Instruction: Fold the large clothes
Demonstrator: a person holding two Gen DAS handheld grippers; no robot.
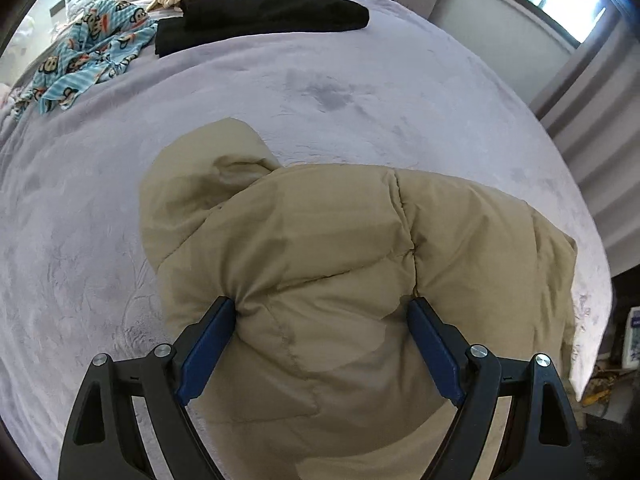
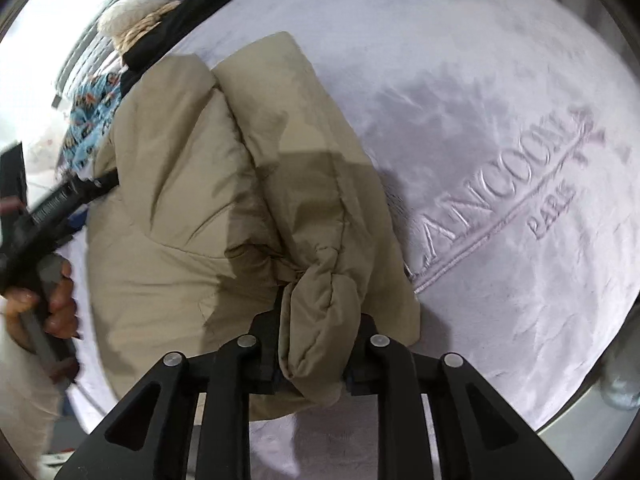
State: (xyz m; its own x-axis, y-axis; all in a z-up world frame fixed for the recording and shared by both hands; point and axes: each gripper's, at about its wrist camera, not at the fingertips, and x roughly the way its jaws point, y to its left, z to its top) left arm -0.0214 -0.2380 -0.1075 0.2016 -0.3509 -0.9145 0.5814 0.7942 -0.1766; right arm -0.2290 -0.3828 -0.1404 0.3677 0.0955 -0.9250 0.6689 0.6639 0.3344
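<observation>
Lavender bedspread [image 1: 360, 92] lay bare and wide from 10 to 2 o'clock ahead of my left gripper [image 1: 322, 308], whose blue pads [image 1: 208, 352] stood apart, pressed into the tan puffer jacket [image 1: 328, 240] bulging between them. My right gripper [image 2: 316, 344] was clamped on a bunched jacket fold, with open spread carrying embroidered lettering [image 2: 500, 208] at 2 o'clock. At 9 o'clock I saw the left hand [image 2: 56, 300] wrapped around its handle. Black folded clothes [image 1: 260, 16] and a blue patterned garment [image 1: 80, 56] sat well apart at 11 o'clock.
</observation>
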